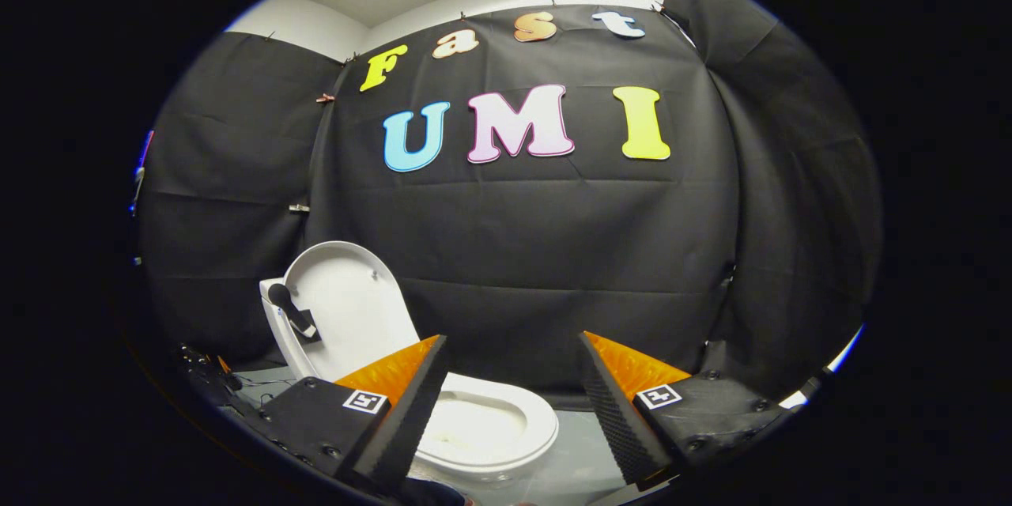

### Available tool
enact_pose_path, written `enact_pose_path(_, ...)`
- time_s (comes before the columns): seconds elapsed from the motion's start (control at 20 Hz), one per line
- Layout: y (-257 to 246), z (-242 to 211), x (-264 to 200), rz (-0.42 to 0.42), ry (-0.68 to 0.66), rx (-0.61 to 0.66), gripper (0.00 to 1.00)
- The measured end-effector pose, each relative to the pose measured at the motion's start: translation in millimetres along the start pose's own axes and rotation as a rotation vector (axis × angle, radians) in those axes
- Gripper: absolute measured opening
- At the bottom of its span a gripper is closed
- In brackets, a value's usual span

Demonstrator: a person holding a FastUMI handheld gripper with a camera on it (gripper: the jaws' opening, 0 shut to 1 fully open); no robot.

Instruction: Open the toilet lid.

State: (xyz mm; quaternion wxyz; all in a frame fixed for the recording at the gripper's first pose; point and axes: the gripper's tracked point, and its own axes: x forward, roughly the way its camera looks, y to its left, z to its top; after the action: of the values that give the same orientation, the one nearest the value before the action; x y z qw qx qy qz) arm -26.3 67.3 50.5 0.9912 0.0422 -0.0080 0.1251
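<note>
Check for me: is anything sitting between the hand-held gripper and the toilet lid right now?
Nothing visible does. The hand-held gripper is open and holds nothing. The toilet lid already stands raised beyond the left finger, a dark handle fixed to its face, and the seat lies down ahead of the fingers.

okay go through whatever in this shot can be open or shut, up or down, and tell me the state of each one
toilet lid: raised, standing upright.
toilet seat: down on the bowl.
black handle on the lid: attached, nothing gripping it.
tool: fingers open and apart, holding nothing, toilet beyond them.
</note>
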Motion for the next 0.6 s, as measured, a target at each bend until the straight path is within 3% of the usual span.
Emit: enact_pose_path(0.6, 1.8, -5.3, 1.2, 0.007, 0.02, 0.013, 0.98)
